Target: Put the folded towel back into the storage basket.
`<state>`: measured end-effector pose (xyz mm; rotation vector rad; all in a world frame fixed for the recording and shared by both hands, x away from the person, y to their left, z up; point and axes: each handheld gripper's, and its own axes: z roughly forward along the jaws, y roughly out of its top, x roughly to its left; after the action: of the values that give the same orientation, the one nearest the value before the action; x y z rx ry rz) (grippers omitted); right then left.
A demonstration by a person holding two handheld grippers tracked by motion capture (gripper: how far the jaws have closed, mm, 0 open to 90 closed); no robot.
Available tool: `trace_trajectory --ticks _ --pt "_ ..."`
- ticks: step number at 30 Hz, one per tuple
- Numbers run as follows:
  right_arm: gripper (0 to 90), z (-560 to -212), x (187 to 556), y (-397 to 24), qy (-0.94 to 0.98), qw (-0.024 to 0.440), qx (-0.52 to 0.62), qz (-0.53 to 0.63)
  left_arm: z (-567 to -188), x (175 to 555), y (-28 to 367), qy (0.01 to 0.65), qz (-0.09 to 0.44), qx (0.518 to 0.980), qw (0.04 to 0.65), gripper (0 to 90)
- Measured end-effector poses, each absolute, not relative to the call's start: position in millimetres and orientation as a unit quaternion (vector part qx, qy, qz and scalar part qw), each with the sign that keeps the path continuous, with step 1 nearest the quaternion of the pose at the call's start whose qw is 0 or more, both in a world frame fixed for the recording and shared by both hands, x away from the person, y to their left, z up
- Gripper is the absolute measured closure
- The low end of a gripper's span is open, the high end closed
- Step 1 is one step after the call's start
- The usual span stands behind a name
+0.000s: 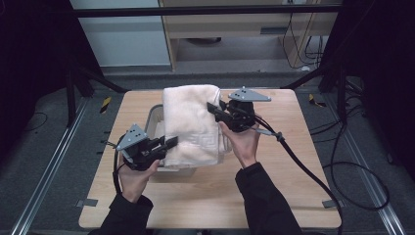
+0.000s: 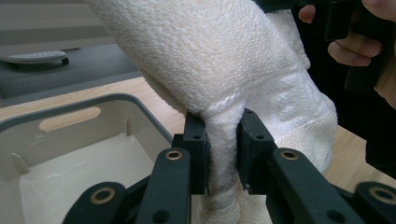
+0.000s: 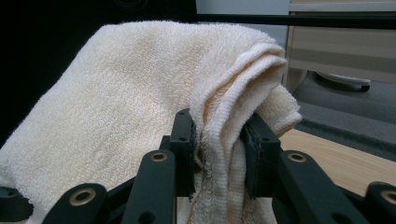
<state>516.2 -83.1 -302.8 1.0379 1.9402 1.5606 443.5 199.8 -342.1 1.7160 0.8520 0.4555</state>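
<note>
Left gripper [image 2: 223, 156] pinching a bunched fold of the cream towel [image 2: 219, 60] right between its black pads, low centre of the left gripper view. Clamped tight, cloth squeezed narrow there. Same story on the other side: right gripper [image 3: 218, 149] squeezing a layered hem of the towel, low centre of the right gripper view, folds stacked between the pads.

Zooming out to the high view: left gripper [image 1: 166, 144] at lower left of the towel [image 1: 190, 122], right gripper [image 1: 214, 108] at its upper right edge. Towel strung between the two, draped over the grey bin [image 1: 152, 117] in the middle of the frame and covering most of it. Bin sitting on the wooden table [image 1: 284, 161]. Hands gripping the handles, dark sleeves coming in from the bottom edge. Inside of the bin [image 2: 70, 158] pale, lower left of the left gripper view.
</note>
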Motion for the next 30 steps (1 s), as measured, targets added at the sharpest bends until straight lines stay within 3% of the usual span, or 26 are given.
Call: trace_trajectory --ticks 30 --pt "69.0 -291.1 535.1 -26.5 0.708 0.219 0.360 0.567 -334.5 452.9 251.5 0.397 0.204 0.698 0.560 74.9"
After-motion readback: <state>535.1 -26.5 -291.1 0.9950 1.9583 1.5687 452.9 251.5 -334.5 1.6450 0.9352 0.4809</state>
